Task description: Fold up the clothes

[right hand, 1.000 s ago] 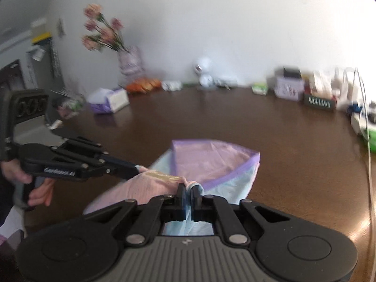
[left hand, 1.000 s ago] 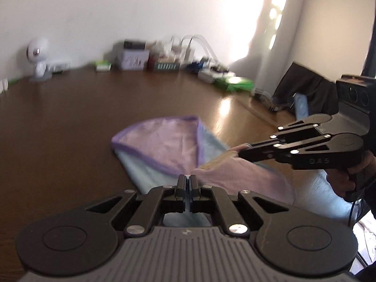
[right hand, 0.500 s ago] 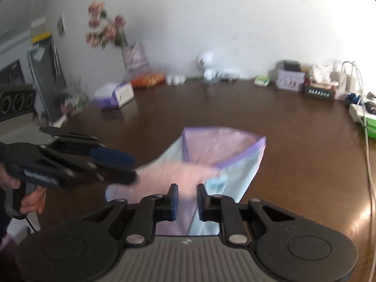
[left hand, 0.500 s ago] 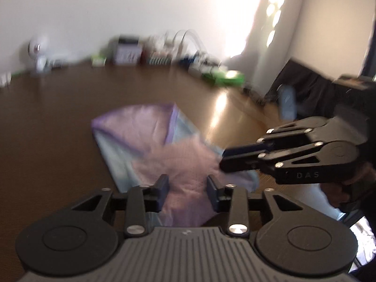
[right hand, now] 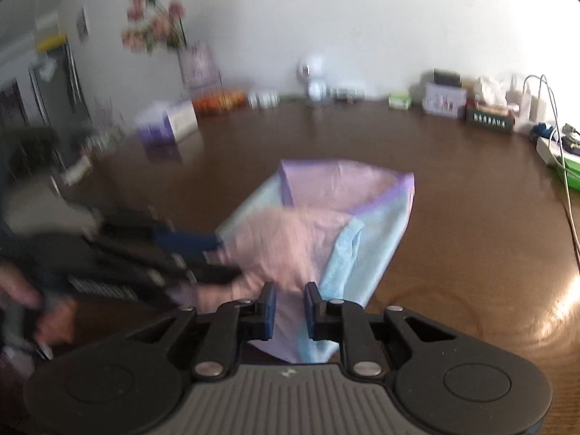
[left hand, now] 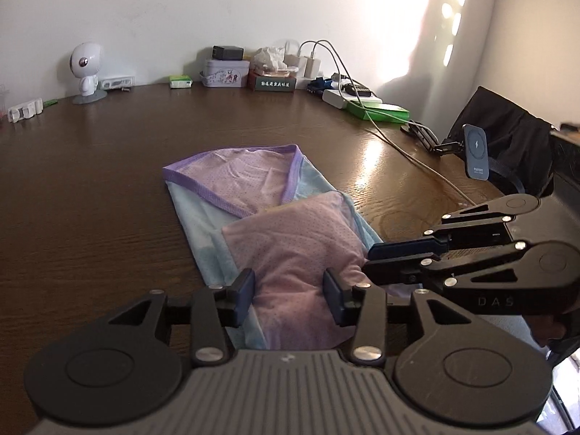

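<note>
Folded garment (left hand: 275, 224) on table (left hand: 90, 166); both hand-held grippers (left hand: 288, 291) (right hand: 289, 306) apart; charging cable (left hand: 406, 145) nearby.

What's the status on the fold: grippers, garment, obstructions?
Left gripper open, right gripper open, both above the near hem. Pink-and-blue garment flat on table, bottom flap folded up. White cable off to the right, clear of it.

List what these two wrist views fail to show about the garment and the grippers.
- Garment: near end hidden under the gripper body in both views.
- Left gripper: smeared by motion blur in the right wrist view.
- Right gripper: handle cut by the left wrist view's right edge.
</note>
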### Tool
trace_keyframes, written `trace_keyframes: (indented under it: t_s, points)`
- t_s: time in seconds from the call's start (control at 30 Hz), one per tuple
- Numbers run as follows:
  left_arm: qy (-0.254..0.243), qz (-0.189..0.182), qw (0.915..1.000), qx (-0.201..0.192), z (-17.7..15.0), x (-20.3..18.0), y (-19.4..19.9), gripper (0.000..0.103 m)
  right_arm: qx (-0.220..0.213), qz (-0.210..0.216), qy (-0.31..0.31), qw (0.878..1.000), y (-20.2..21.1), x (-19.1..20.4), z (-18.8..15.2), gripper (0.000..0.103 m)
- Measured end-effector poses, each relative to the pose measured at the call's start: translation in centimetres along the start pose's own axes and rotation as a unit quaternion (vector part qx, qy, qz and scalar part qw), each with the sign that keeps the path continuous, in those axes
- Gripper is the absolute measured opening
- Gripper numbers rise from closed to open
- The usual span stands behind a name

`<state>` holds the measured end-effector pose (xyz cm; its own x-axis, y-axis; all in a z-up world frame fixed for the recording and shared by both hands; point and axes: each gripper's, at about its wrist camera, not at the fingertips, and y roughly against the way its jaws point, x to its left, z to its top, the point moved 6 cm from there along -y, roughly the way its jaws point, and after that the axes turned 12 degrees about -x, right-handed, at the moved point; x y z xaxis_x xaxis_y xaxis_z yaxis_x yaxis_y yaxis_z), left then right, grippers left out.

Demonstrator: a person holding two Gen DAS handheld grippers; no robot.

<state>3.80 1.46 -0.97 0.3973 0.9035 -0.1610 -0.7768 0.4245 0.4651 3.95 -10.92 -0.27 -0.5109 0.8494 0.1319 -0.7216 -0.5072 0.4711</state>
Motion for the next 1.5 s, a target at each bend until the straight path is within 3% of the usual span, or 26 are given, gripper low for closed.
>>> trace_keyframes:
  t_s: [0.1,0.13,0.17,0.2,0.23,0.27,0.4,0.5,0.57,0.6,0.67,0.7,0.87,0.97,1.13,1.33,1.4,1.5]
  points:
    - [-0.003,0.032,0.9994,-0.013,2.9,2.3,-0.1,0.061,0.000,-0.006,-0.001,1.000,0.8,-0.5,1.6,0.023]
    - [-0.004,0.045,0.9989,-0.016,3.9,3.2,-0.5,0.070,-0.007,-0.013,0.001,1.000,0.9,-1.2,2.5,0.034]
    - [-0.001,0.049,0.9987,-0.011,4.6,4.5,-1.7,0.069,-0.012,-0.028,0.004,1.000,0.7,-2.1,3.6,0.044]
    - [0.004,0.056,0.9984,-0.004,5.3,5.8,-3.1,0.069,-0.012,-0.041,0.003,0.999,0.0,-3.1,4.7,0.045]
    - [0.013,0.075,0.9971,0.006,5.9,7.2,-4.7,0.065,-0.012,-0.051,-0.001,0.999,-1.1,-4.4,5.8,0.044]
    - [0.022,0.092,0.9954,0.016,6.3,8.6,-6.3,0.054,-0.009,-0.056,-0.009,0.998,-2.5,-5.6,6.7,0.044]
    - [0.030,0.112,0.9927,0.034,6.6,10.5,-9.7,0.050,0.031,-0.063,-0.049,0.996,-8.5,-9.2,8.3,0.034]
    - [0.026,0.121,0.9918,0.030,6.6,10.8,-10.7,0.037,0.049,-0.081,-0.041,0.995,-10.8,-9.9,8.2,0.030]
    - [0.032,0.119,0.9921,0.025,6.8,10.7,-10.5,0.012,0.058,-0.088,-0.031,0.994,-11.7,-9.9,8.0,0.027]
    - [0.035,0.117,0.9922,0.022,6.9,10.7,-10.4,0.008,0.062,-0.091,-0.029,0.994,-11.9,-9.9,7.8,0.024]
    - [0.040,0.115,0.9924,0.016,7.2,10.6,-10.2,0.003,0.065,-0.089,-0.030,0.993,-12.1,-9.9,7.3,0.005]
    - [0.043,0.114,0.9925,0.013,7.3,10.6,-10.1,0.003,0.063,-0.087,-0.032,0.994,-12.0,-9.9,7.2,0.005]
    - [0.026,0.099,0.9942,-0.033,9.0,7.9,-5.8,0.002,0.021,-0.070,-0.008,0.997,-7.7,-8.2,8.8,0.003]
    - [0.027,0.090,0.9940,-0.056,7.9,6.0,-2.0,0.002,-0.013,-0.047,0.006,0.999,-3.1,-6.5,9.3,0.003]
    - [0.015,0.106,0.9925,-0.058,2.6,2.6,2.6,0.002,-0.013,-0.018,0.016,1.000,2.4,-3.3,5.2,0.003]
    - [0.026,0.116,0.9929,-0.013,-2.2,1.2,5.4,0.006,0.032,0.004,0.038,0.999,5.5,-1.0,-0.4,0.006]
    - [0.031,0.111,0.9929,-0.030,-1.5,1.2,6.7,0.008,0.016,0.001,0.036,0.999,7.5,-0.9,-0.5,0.012]
    - [0.022,0.103,0.9923,-0.065,0.9,0.5,6.5,0.026,-0.027,-0.001,0.010,1.000,8.8,-1.2,1.5,0.017]
